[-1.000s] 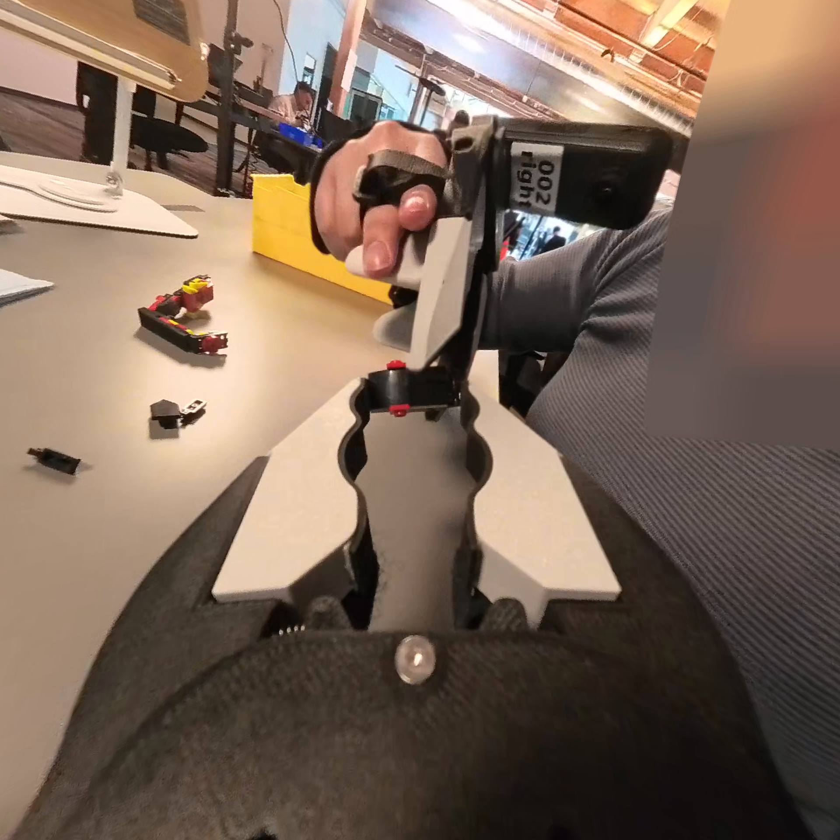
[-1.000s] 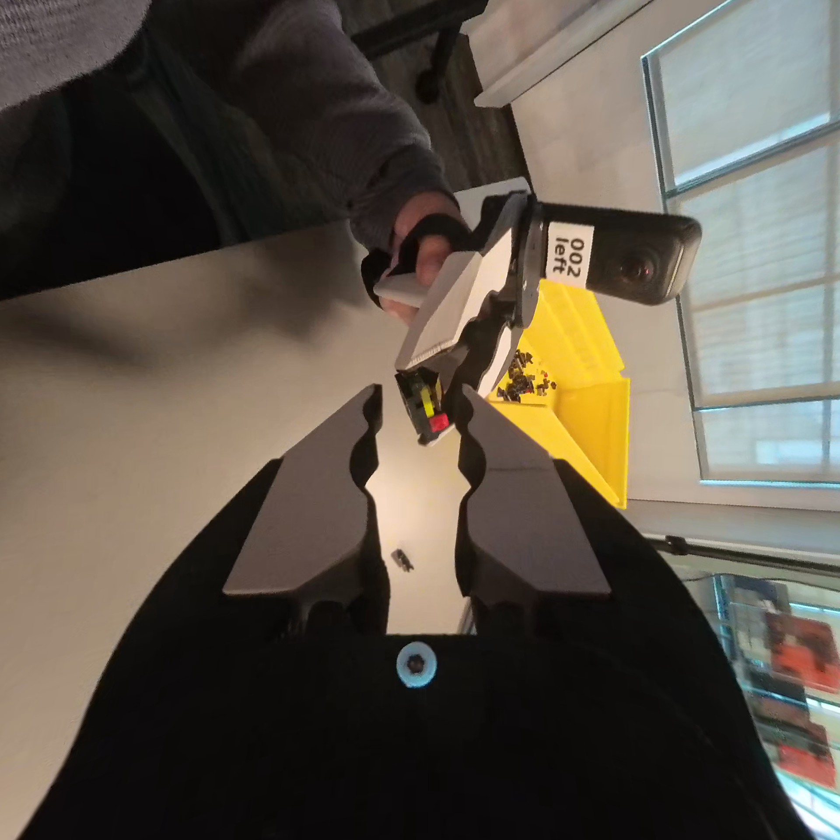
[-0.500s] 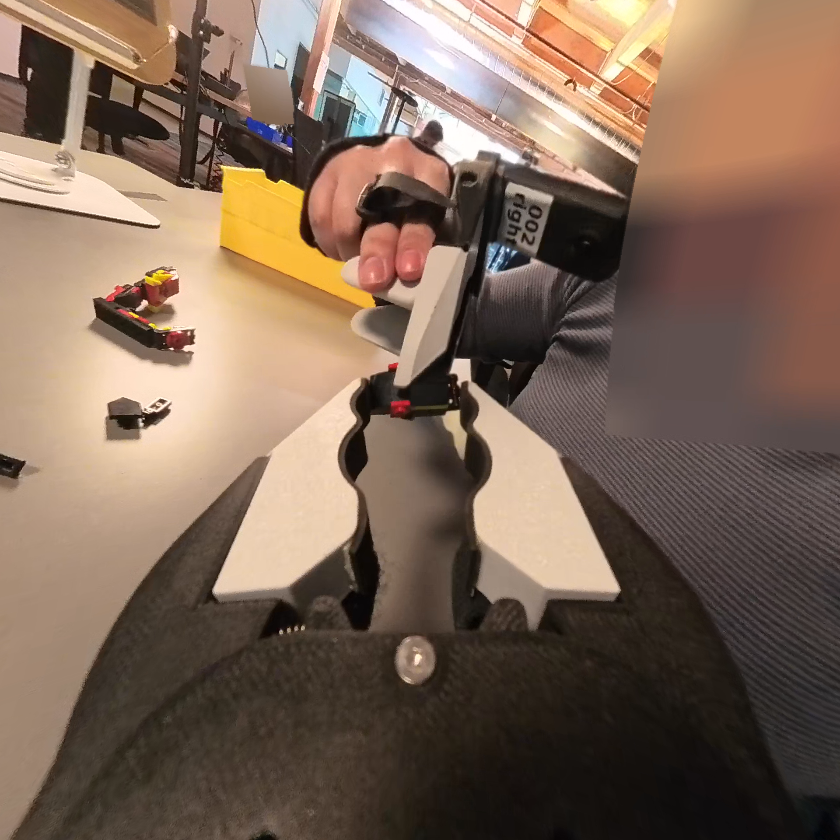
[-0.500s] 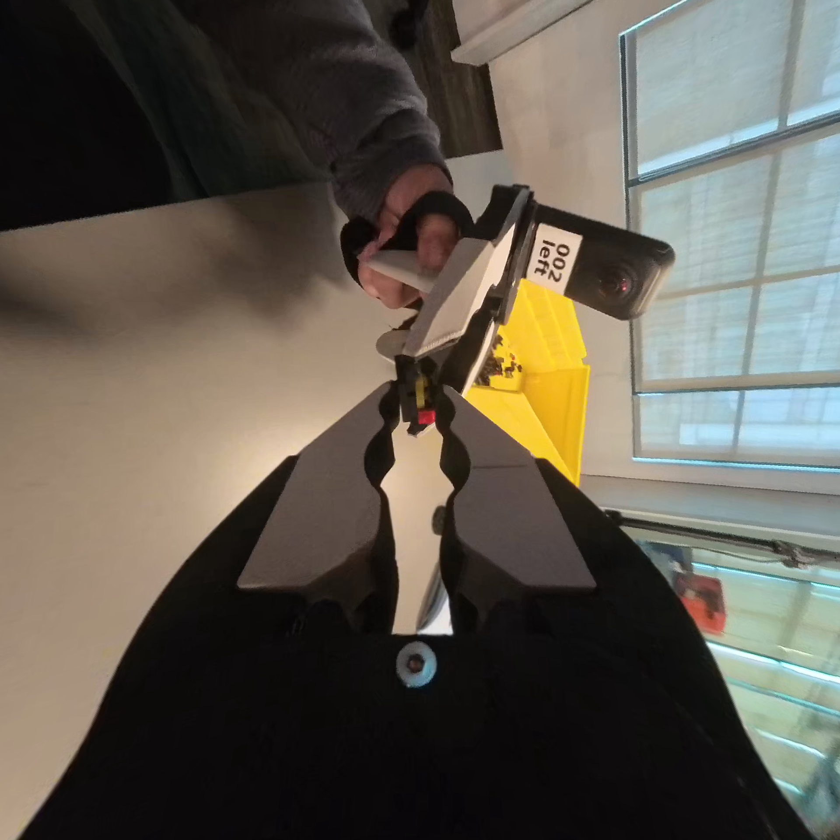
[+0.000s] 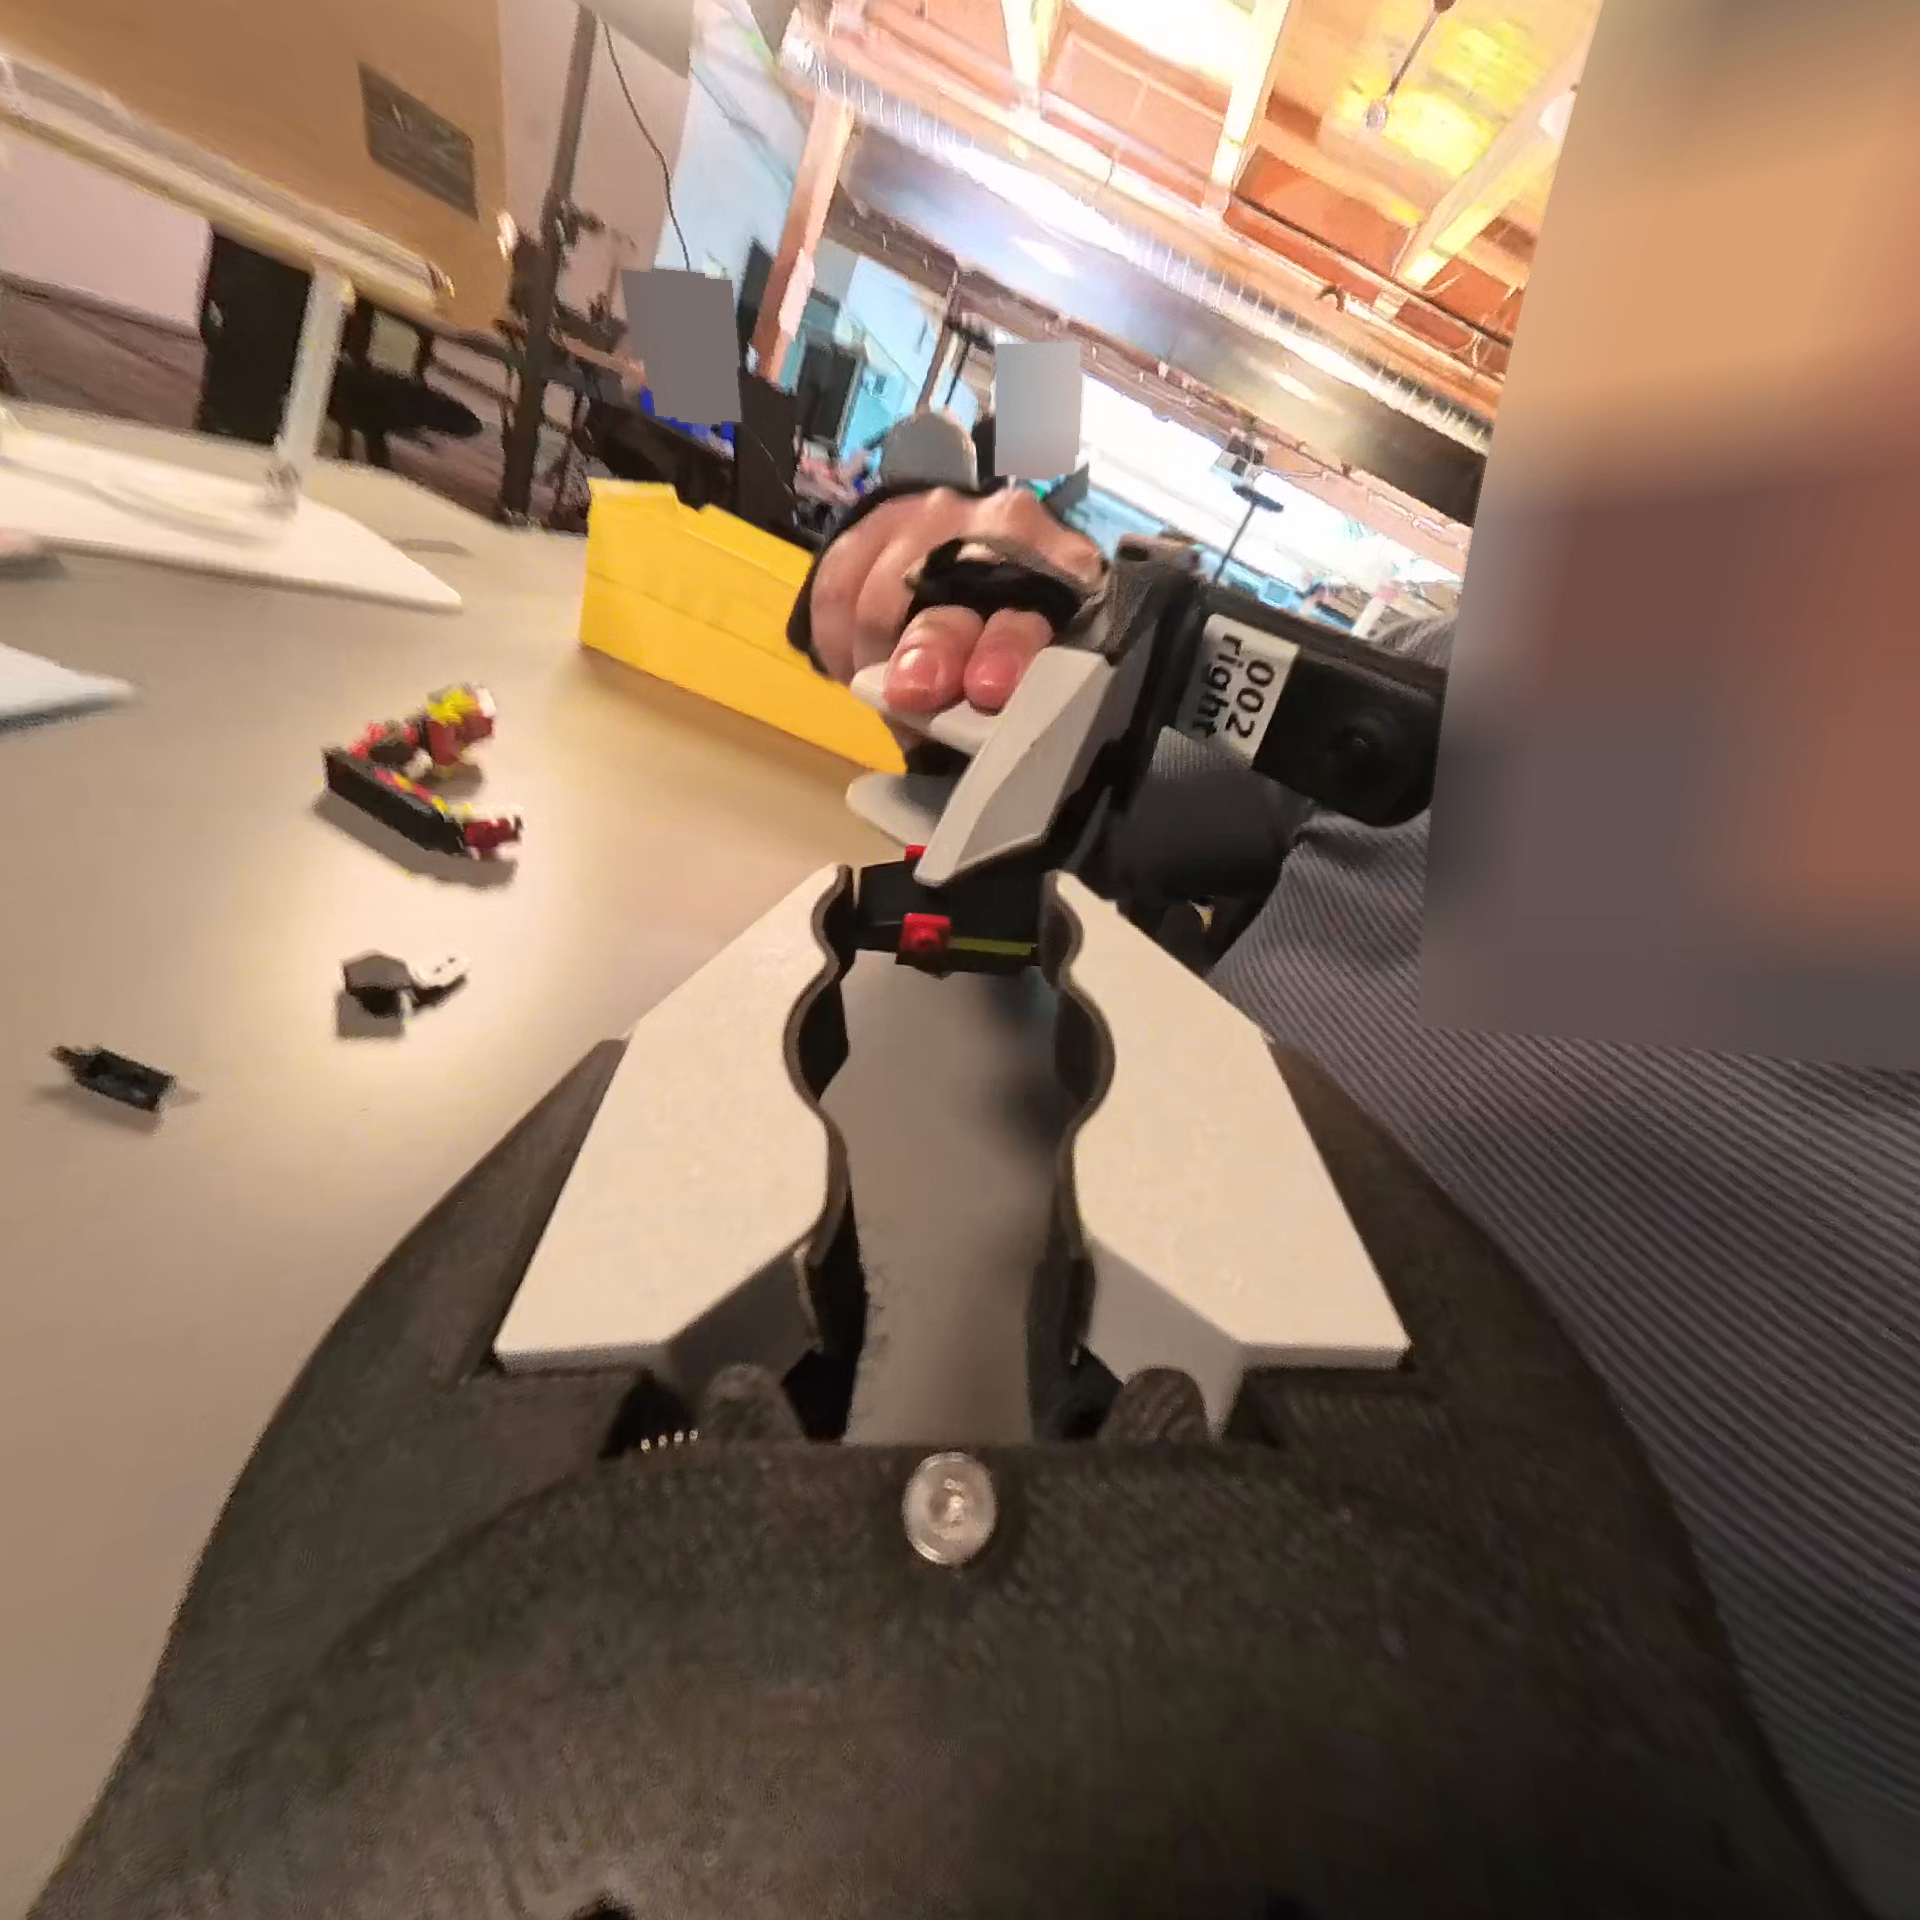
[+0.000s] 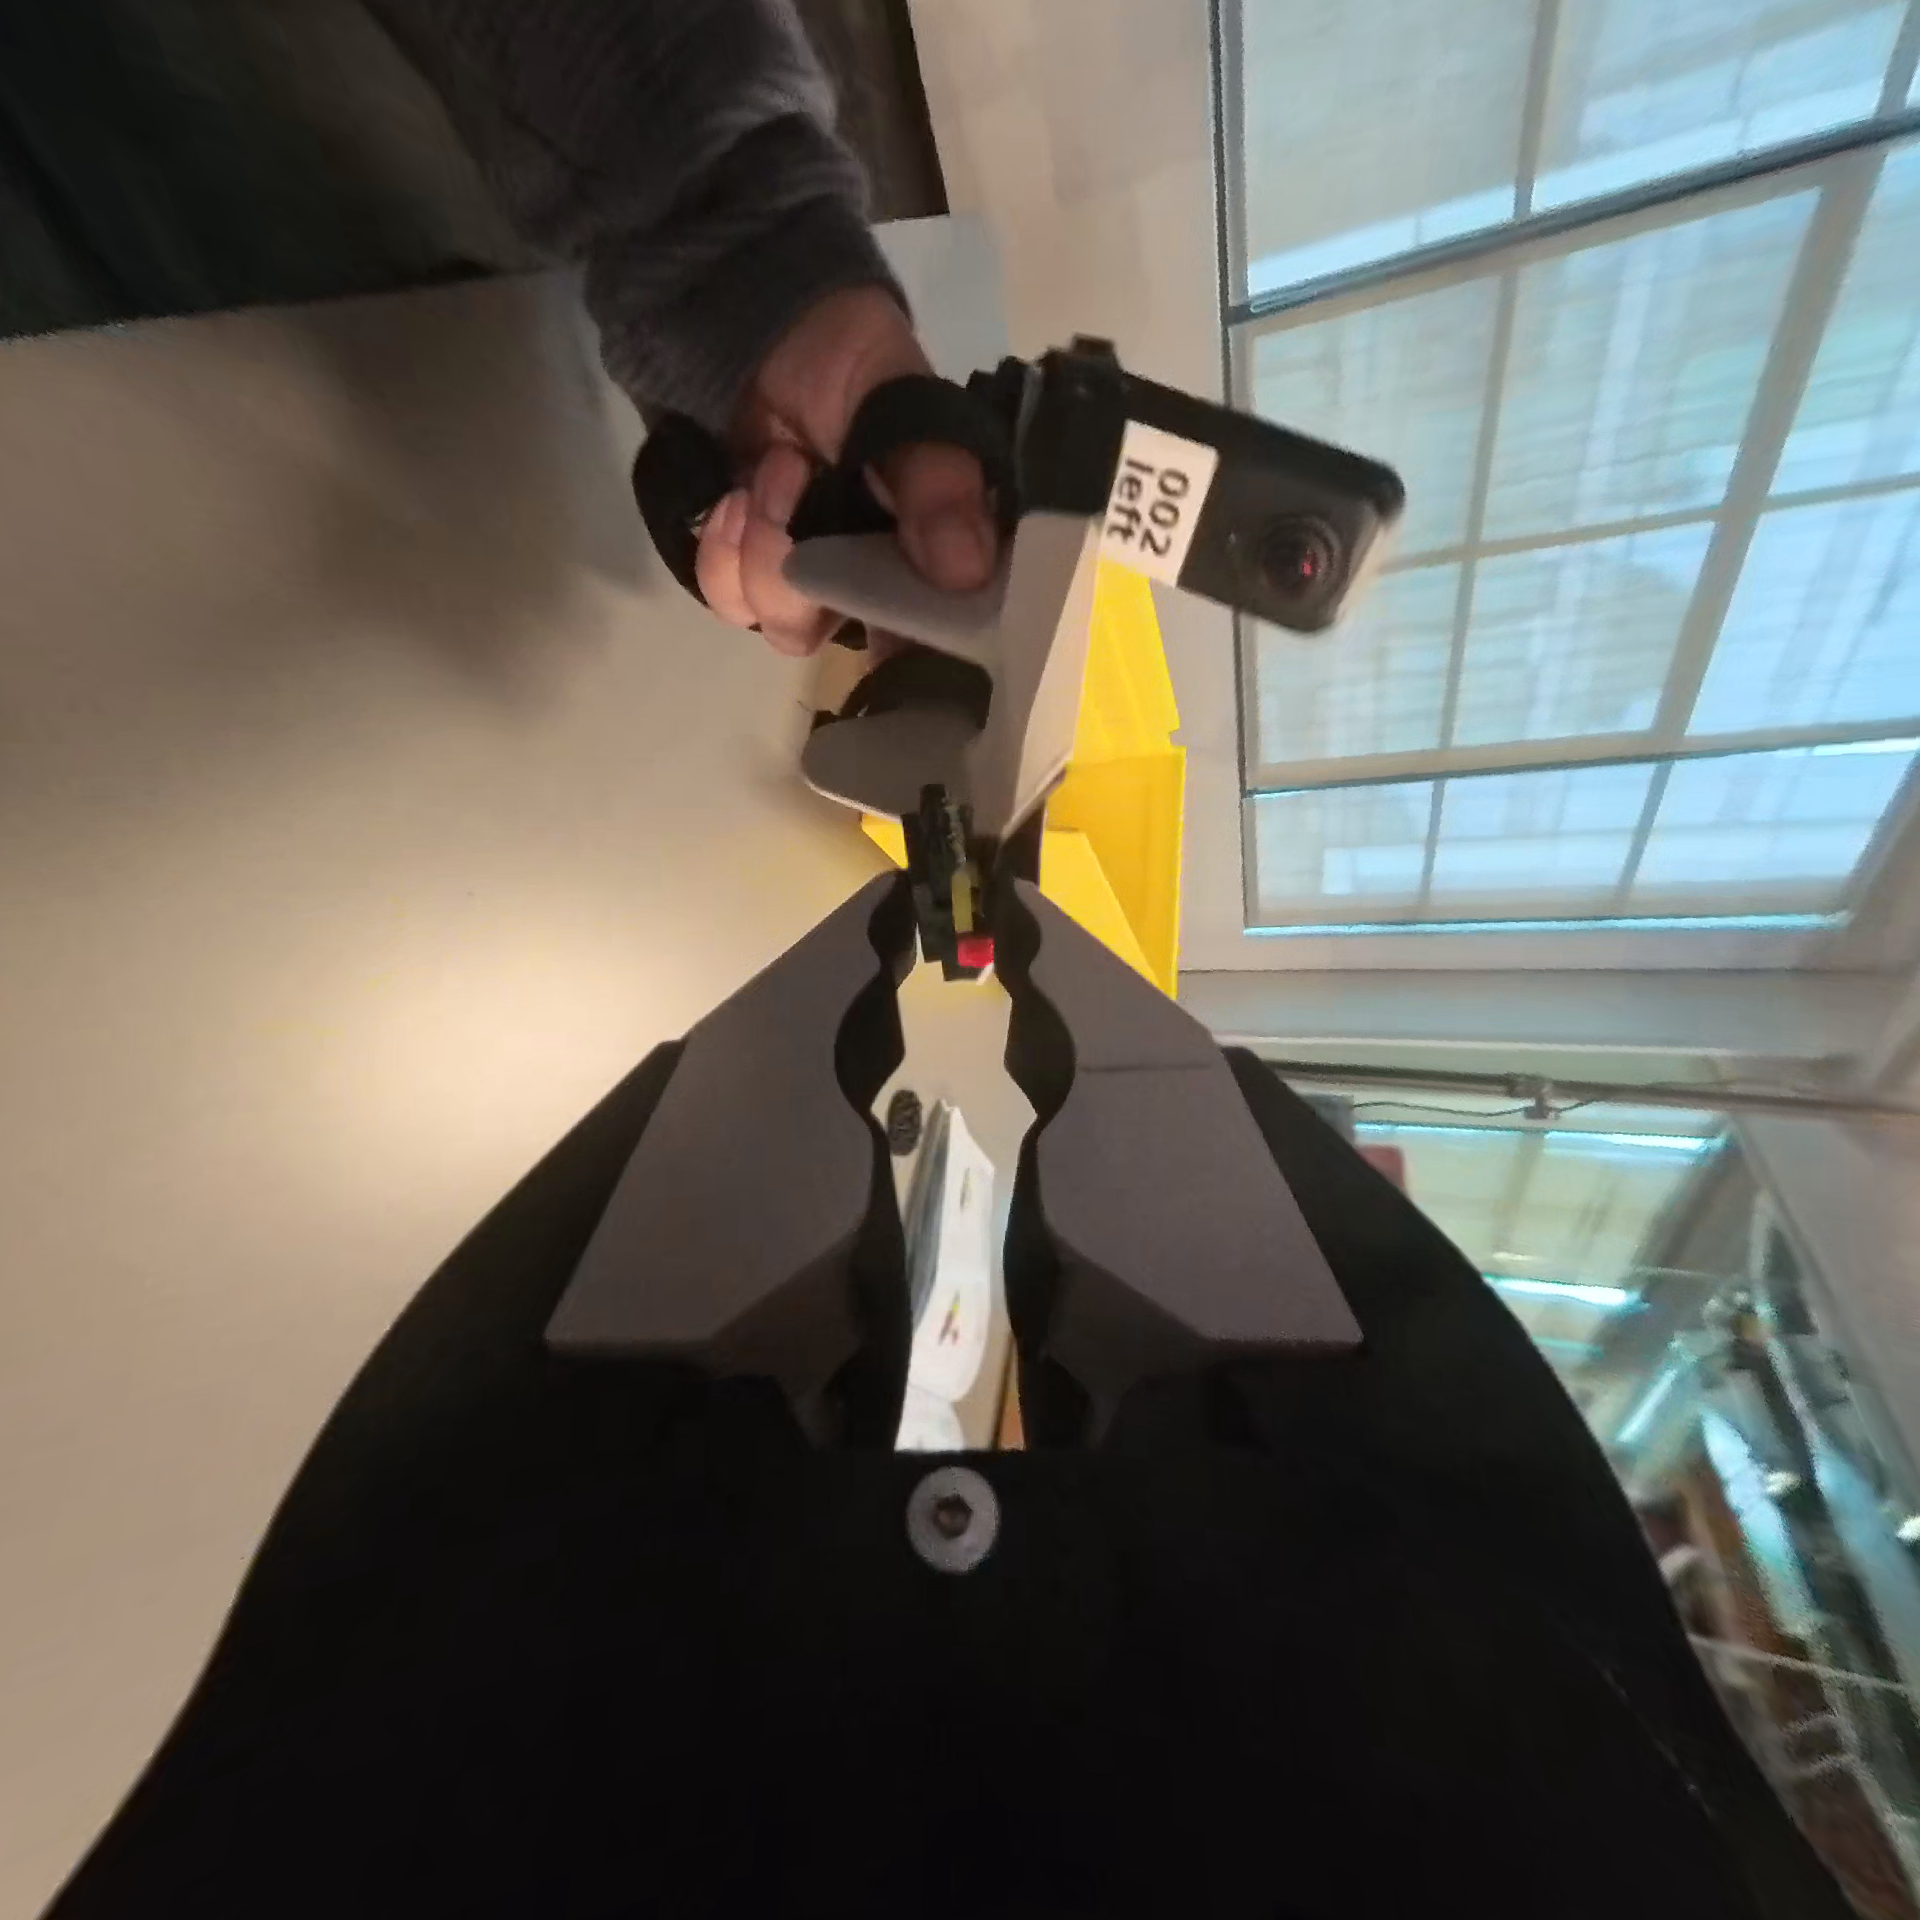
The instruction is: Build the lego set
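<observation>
A small black lego assembly (image 5: 951, 920) with a red stud and a yellow stripe is held above the table. My left gripper (image 5: 940, 914) is shut on it at its fingertips. My right gripper (image 6: 951, 920) comes in from the upper right, and its fingertips close around the same assembly (image 6: 951, 904). The right gripper's grey finger (image 5: 1023, 774) covers the assembly's top in the left wrist view. The left gripper's finger (image 6: 1039, 707) shows beyond the assembly in the right wrist view.
A red, black and yellow lego sub-assembly (image 5: 426, 769) lies on the grey table (image 5: 260, 1195). Two small black pieces (image 5: 400, 977) (image 5: 114, 1075) lie nearer. A yellow parts bin (image 5: 707, 613) stands behind. A white stand base (image 5: 208, 530) is at far left. The person's sleeve fills the right.
The right gripper's fingers have narrowed and moved in onto the black assembly that the left gripper holds. Both grippers have shifted and tilted together above the table.
</observation>
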